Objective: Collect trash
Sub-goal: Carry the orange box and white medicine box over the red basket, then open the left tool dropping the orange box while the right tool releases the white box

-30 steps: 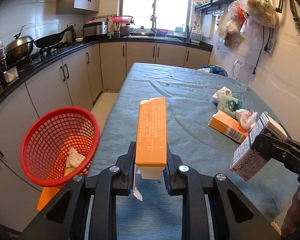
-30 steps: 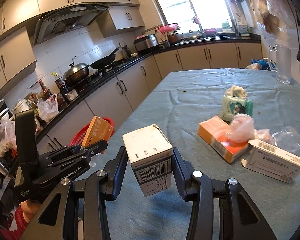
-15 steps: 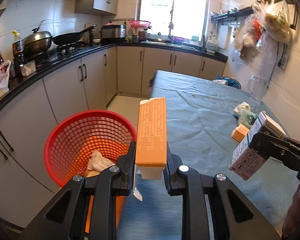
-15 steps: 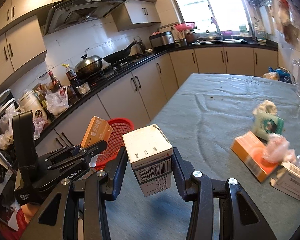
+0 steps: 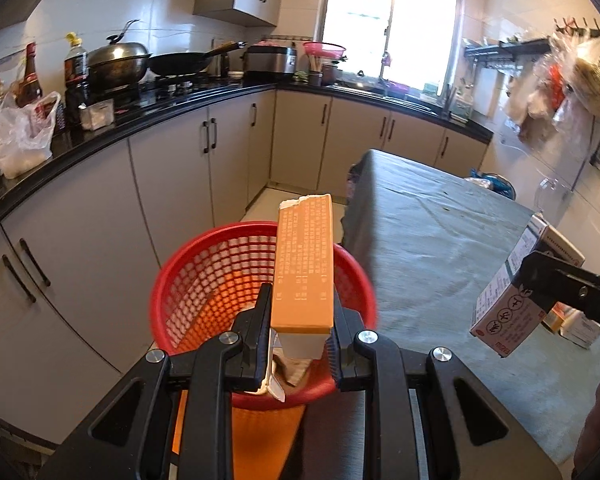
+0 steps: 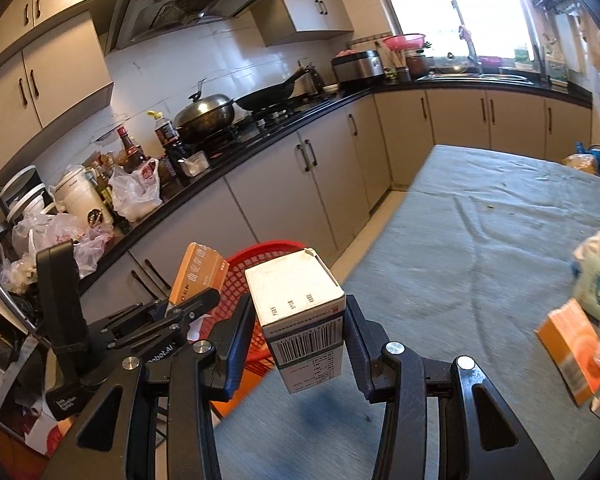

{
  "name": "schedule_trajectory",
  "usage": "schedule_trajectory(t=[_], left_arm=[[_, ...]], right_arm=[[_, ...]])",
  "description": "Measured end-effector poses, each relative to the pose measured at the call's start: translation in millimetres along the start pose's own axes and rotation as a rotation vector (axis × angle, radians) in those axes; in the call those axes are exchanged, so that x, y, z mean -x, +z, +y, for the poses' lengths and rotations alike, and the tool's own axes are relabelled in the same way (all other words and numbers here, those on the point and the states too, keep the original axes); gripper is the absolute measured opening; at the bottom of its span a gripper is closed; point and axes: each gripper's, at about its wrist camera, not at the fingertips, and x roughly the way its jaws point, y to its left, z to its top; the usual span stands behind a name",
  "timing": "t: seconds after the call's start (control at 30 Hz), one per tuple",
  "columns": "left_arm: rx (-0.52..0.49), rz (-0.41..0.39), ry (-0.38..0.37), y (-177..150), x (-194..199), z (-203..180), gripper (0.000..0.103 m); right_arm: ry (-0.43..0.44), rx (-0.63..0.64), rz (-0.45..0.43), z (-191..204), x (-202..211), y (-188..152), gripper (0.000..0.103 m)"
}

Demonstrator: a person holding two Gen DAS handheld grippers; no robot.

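My left gripper [image 5: 300,320] is shut on a long orange box [image 5: 305,264], which hangs right over the red mesh basket [image 5: 204,288]; crumpled white paper lies in the basket under the jaws. My right gripper [image 6: 300,336] is shut on a white box with a barcode [image 6: 300,300], held above the table's left edge beside the basket [image 6: 268,252]. The white box [image 5: 512,304] shows at the right of the left wrist view, and the orange box [image 6: 198,276] and left gripper [image 6: 192,304] at the left of the right wrist view.
On the grey-clothed table [image 6: 480,240] remain an orange carton [image 6: 572,344], a green packet [image 6: 594,284] and crumpled wrappers at the right. Beige cabinets [image 5: 172,184] under a black counter with pans and bottles run along the left. An orange stool [image 5: 260,432] stands under the basket.
Both grippers have swung left off the table with their boxes. The red basket, first at the far left, now sits directly below the orange box. Both grips are unchanged.
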Motion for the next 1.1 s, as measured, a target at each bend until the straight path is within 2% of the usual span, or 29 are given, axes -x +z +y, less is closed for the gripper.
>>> schedule_trajectory(t=[0.27, 0.6, 0.87, 1.1], left_arm=[[0.067, 0.027, 0.021, 3.8, -23.4, 30.9, 0.022], [0.082, 0.088, 0.044, -7.1, -58.7, 44.4, 0.023], [0.091, 0.109, 0.044, -14.2, -71.8, 51.7, 0.023], [0.085, 0.113, 0.032, -16.6, -72.6, 49.4, 0.023]], right_arm=[[0.059, -0.007, 0.033, 14.4, -37.9, 16.0, 0.048], [0.063, -0.045, 0.134, 11.2, -103.7, 15.3, 0.048], [0.047, -0.058, 0.181, 4.9, -129.3, 11.1, 0.048], [0.033, -0.055, 0.193, 5.2, -133.4, 7.6, 0.049]])
